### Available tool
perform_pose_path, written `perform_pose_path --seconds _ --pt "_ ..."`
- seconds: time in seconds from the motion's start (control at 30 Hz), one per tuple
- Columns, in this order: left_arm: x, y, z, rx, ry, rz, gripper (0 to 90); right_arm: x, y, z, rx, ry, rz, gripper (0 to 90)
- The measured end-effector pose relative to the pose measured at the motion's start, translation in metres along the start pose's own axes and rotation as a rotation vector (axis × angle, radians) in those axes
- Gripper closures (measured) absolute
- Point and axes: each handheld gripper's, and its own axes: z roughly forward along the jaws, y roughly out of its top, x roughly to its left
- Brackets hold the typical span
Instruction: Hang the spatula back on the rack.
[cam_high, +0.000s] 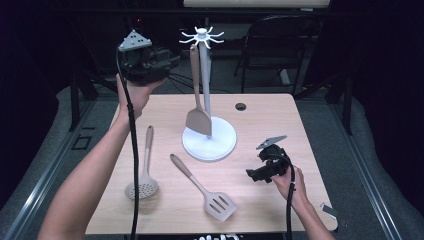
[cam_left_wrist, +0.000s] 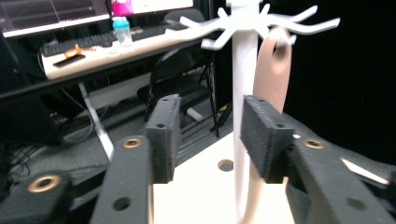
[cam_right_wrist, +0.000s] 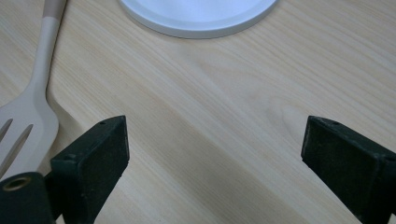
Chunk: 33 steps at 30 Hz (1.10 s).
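The solid spatula (cam_high: 198, 112) you were handling now hangs by the hole in its handle from one prong of the white rack (cam_high: 208, 141), its blade just above the round base. Your left gripper (cam_left_wrist: 210, 135) sits level with the top of that handle, just short of it; its jaws stand apart with nothing between the pads, so the spatula hangs free of them. That makes one utensil hung, by my reading.

Two are left on the table (cam_high: 260, 112): the slotted turner (cam_high: 205, 189) lies just to the left of your right gripper (cam_high: 252, 174), handle pointing toward the rack's base, and the round skimmer (cam_high: 144, 167) lies farther left, below your raised left arm. Your right gripper rests low over bare wood in front of the base, jaws wide and empty, the turner's blade just outside its left jaw.

No brand, label or writing can be read on the utensils, the rack or either gripper.
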Motion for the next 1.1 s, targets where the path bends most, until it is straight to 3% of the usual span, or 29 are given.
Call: perform_pose_path --seconds 0.27,0.7,1.1 --pt "-0.003 -0.022 -0.009 0.047 0.002 0.008 37.2 0.001 0.000 0.001 0.013 0.007 -0.006 7.1" --pt "-0.014 -0.068 -0.018 0.126 -0.016 0.019 25.0 0.006 0.001 0.005 0.027 0.010 -0.017 7.1" --pt "-0.022 -0.117 -0.023 0.192 -0.038 -0.006 15.7 0.007 0.000 0.009 0.048 0.021 -0.024 6.8"
